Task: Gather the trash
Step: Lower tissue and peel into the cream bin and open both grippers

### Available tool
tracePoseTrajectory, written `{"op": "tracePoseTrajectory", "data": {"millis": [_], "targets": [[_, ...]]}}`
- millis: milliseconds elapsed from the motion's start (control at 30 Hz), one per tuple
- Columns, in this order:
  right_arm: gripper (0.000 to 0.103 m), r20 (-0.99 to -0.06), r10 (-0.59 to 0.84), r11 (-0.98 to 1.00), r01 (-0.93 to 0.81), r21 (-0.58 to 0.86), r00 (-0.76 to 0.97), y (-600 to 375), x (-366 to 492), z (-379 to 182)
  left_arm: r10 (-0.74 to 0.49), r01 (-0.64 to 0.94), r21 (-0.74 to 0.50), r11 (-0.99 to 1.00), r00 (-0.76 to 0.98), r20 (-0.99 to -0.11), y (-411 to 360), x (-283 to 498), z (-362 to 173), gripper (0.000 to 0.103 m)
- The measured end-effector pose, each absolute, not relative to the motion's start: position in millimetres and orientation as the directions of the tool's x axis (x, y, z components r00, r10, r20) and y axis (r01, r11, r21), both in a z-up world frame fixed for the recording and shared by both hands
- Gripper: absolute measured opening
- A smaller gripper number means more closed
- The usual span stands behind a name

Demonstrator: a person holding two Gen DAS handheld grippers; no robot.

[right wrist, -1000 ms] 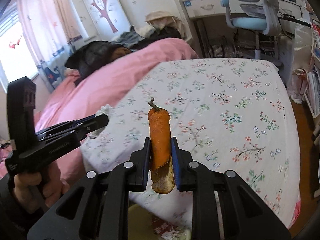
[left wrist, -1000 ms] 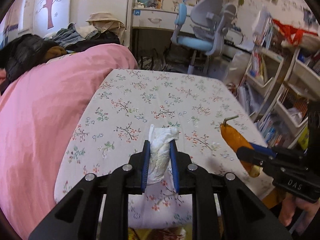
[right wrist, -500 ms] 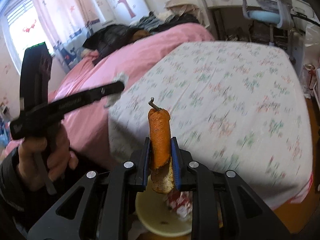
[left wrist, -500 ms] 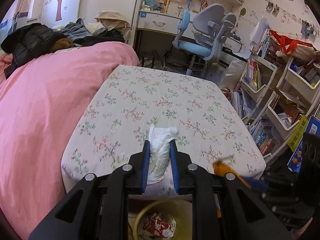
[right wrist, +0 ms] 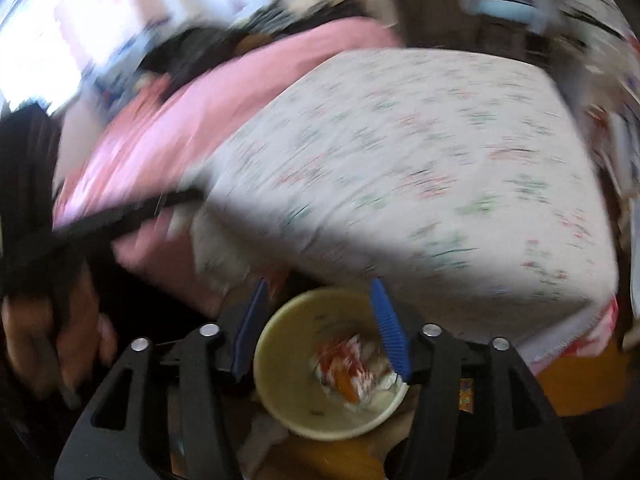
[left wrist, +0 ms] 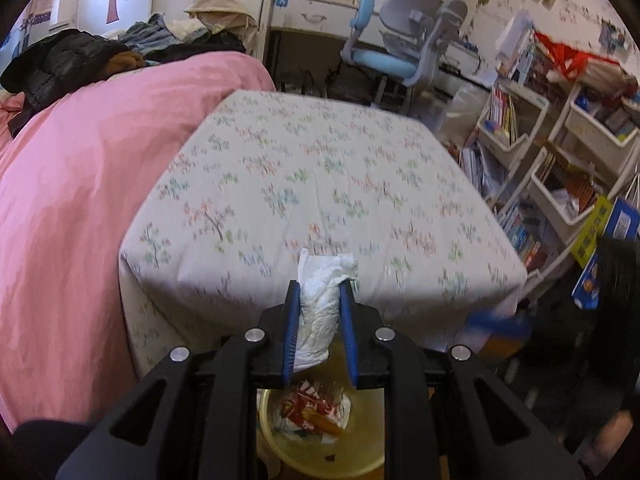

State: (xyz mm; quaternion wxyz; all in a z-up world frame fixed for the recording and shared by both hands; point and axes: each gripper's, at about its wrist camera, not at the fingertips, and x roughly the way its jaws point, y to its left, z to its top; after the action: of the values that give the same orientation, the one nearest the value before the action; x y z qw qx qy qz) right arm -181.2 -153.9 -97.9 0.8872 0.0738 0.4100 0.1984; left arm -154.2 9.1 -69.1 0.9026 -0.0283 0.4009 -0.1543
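Observation:
My left gripper (left wrist: 319, 286) is shut on a crumpled white tissue (left wrist: 322, 312), held just off the bed's near edge above a yellow bin (left wrist: 276, 448). The bin holds a red-and-white wrapper (left wrist: 310, 402) and other scraps. In the blurred right wrist view my right gripper (right wrist: 319, 285) hangs over the same bin (right wrist: 272, 336); its jaws are opening and nothing is between them. An orange carrot piece (right wrist: 345, 385) lies inside the bin among the wrappers. The left gripper (right wrist: 132, 216) shows there as a dark bar at the left.
A bed with a floral sheet (left wrist: 320, 184) fills the middle, with a pink duvet (left wrist: 80, 168) on its left. Bookshelves (left wrist: 560, 184) crowd the right side. A blue-grey desk chair (left wrist: 404, 52) stands behind. The person's hand (right wrist: 36, 332) grips the left tool.
Both grippers pulled back from over the bed to above the yellow bin. The right jaws parted and the carrot piece left them; it now lies in the bin. The left still holds the tissue.

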Motion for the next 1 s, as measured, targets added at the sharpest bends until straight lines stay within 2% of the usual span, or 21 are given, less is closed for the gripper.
{"op": "tracePoseTrajectory", "data": {"millis": [133,267,333,367,400,433,500,667,733,1000], "targets": [[0.059,-0.641,0.396,0.906,-0.163,0.392,0.658,-186.0,-174.0,-94.3,-0.289,0.283,-0.152,0.947,0.54,-0.791,-4.3,-162.6,-88.9,0.02],[0.06,-0.611,0.382,0.903,-0.138,0.407,0.694,-192.5,-176.0,-88.8,-0.253,0.335,-0.11,0.936,0.418,-0.873,-22.2,-168.8,-114.2,0.023],[0.061,-0.608,0.372,0.909,-0.142,0.393,0.702,-191.5,-176.9,-86.7,-0.237,0.358,-0.096,0.929,0.374,-0.897,-29.2,-172.3,-122.3,0.033],[0.063,-0.605,0.367,0.912,-0.144,0.385,0.707,-191.7,-179.0,-86.5,-0.23,0.364,-0.088,0.927,0.367,-0.902,-31.7,-174.1,-124.4,0.044],[0.064,-0.605,0.362,0.914,-0.144,0.378,0.709,-190.6,-179.3,-86.1,-0.224,0.371,-0.08,0.925,0.363,-0.905,-33.8,-176.1,-125.5,0.05],[0.065,-0.603,0.359,0.916,-0.144,0.375,0.712,-193.5,-180.4,-85.6,-0.22,0.376,-0.071,0.924,0.369,-0.903,-34.6,-177.5,-124.8,0.056],[0.069,-0.599,0.351,0.918,-0.141,0.37,0.72,-196.9,-184.4,-83.3,-0.208,0.375,-0.053,0.926,0.386,-0.899,-34.5,-178.4,-122.4,0.061],[0.071,-0.593,0.336,0.922,-0.126,0.367,0.732,-198.8,-185.3,-81.6,-0.188,0.33,-0.033,0.943,0.452,-0.872,-26.8,-176.2,-114.8,0.07],[0.071,-0.588,0.327,0.925,-0.124,0.359,0.74,-199.1,-186.4,-80.5,-0.176,0.303,-0.019,0.953,0.5,-0.848,-23.6,-175.5,-109.3,0.077],[0.075,-0.559,0.282,0.947,-0.133,0.293,0.78,-192.9,-194.8,-73.6,-0.183,0.233,-0.04,0.972,0.637,-0.749,-6.9,-180.5,-85.6,0.086]]}}
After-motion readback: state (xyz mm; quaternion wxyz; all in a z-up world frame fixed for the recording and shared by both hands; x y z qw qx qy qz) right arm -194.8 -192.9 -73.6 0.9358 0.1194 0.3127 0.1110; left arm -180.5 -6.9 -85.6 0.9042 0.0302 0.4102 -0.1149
